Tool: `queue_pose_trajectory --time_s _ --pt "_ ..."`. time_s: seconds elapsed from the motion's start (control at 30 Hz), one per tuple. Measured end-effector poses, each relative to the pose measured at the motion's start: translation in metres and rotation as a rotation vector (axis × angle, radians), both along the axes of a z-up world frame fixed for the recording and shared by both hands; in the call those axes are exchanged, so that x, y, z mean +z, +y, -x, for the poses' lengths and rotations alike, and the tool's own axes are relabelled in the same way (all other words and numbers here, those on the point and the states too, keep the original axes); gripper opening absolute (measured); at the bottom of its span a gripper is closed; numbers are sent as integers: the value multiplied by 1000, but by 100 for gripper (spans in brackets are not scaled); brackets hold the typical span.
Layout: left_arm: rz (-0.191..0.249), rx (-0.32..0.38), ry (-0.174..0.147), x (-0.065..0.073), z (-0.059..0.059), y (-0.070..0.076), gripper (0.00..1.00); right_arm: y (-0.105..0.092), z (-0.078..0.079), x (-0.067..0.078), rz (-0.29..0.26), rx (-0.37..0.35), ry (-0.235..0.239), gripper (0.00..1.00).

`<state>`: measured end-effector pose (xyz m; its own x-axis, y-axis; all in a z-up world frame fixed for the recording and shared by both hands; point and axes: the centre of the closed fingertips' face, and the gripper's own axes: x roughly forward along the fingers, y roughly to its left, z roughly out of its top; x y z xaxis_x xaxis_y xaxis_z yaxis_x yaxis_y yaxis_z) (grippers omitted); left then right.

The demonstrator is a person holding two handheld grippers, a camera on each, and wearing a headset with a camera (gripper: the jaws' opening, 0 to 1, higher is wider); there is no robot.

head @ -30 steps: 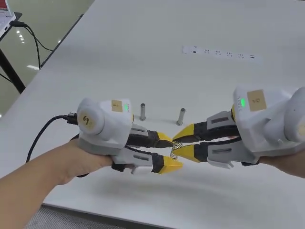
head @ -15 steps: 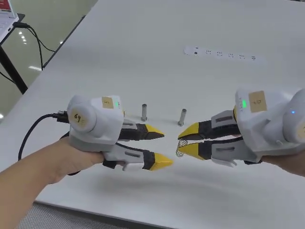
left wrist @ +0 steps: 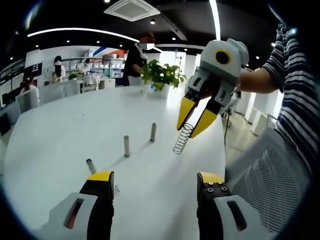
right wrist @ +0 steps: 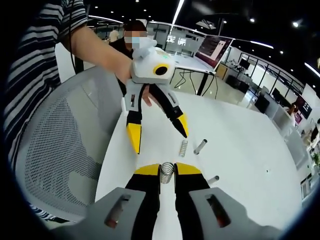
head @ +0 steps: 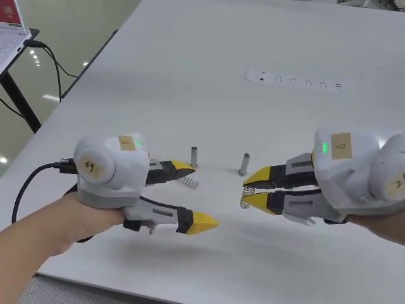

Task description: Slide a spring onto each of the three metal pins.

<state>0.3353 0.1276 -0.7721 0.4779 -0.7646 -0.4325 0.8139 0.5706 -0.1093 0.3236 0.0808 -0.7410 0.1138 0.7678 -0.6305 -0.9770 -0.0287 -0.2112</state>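
Note:
My right gripper (head: 248,190) is shut on a small steel spring (head: 244,202), held a little above the white table (head: 190,76); the spring (right wrist: 167,169) sits between its yellow tips. My left gripper (head: 195,194) stands open and holds nothing, left of the right one. Two bare metal pins (head: 194,155) (head: 244,163) stand upright just beyond the tips. A loose spring (head: 190,182) lies beside the left pin. In the left gripper view a third pin (left wrist: 153,132), farthest in the row, looks ribbed as if a spring sits on it.
A white power strip (head: 292,81) lies far back on the table. A black cable (head: 38,183) runs from the left gripper over the near left edge. A mesh chair (right wrist: 65,150) stands behind the person. A laptop (head: 9,25) rests on a side desk at far left.
My left gripper has drawn back to the left, away from the spring, and its jaws have spread wider. The right gripper keeps the spring and has barely moved.

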Motion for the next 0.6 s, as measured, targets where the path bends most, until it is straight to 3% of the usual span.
queue_pose_trajectory --time_s 0.2,0.6 --pt "-28 56 -8 -3 -4 19 80 -1 -5 -2 -3 -21 -3 7" --pt "-4 156 9 -4 -9 52 98 -2 -13 -6 -9 -60 -19 7"
